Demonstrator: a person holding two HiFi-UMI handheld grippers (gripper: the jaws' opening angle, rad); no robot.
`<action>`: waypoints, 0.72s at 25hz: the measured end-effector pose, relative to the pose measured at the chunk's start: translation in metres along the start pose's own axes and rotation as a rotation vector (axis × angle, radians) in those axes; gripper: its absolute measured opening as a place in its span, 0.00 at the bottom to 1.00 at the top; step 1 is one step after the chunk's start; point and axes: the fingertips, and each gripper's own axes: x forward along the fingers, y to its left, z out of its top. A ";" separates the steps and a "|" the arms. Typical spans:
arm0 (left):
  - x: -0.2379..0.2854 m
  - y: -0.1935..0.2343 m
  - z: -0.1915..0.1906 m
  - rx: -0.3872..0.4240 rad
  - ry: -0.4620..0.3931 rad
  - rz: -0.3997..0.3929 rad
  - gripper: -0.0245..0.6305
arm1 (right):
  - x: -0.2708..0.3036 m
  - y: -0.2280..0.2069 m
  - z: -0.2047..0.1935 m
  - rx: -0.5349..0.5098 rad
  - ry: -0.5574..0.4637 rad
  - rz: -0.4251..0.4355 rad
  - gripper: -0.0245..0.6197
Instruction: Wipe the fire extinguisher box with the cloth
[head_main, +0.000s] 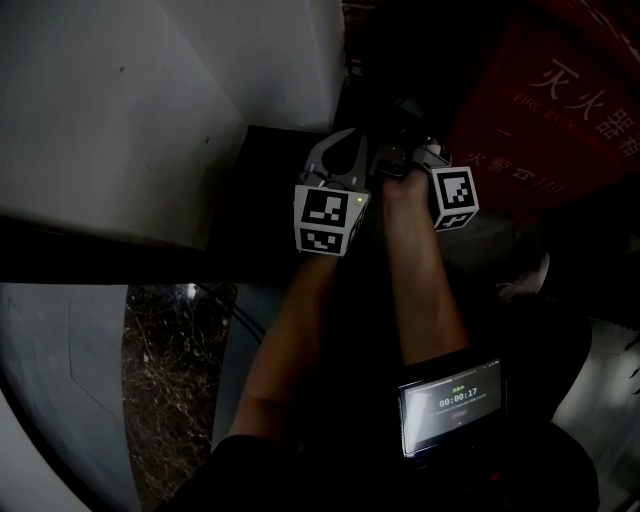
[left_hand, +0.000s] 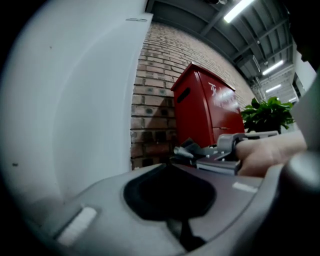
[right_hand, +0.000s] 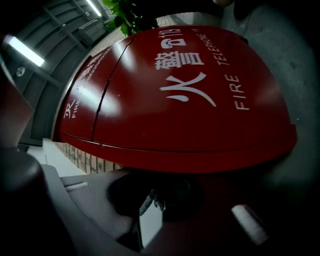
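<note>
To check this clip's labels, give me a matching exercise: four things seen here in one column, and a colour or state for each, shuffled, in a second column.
Things
1. fire extinguisher box
2. left claw
3. right claw
4. plant

Colours or states
A. shut, nothing between its jaws
B. green leaves, beyond the box
C. red with white lettering
D. shut on a bit of cloth

Pairs: 1-C, 2-A, 3-D, 4-B
</note>
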 end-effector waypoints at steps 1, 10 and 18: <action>-0.001 0.001 -0.004 -0.013 0.013 -0.001 0.04 | -0.003 -0.013 -0.001 0.012 -0.006 -0.027 0.10; 0.004 0.003 -0.042 -0.012 0.083 -0.018 0.04 | -0.040 -0.098 -0.020 0.179 -0.047 -0.252 0.10; 0.018 -0.007 -0.082 0.015 0.189 -0.048 0.04 | -0.048 -0.147 -0.023 0.127 -0.019 -0.344 0.10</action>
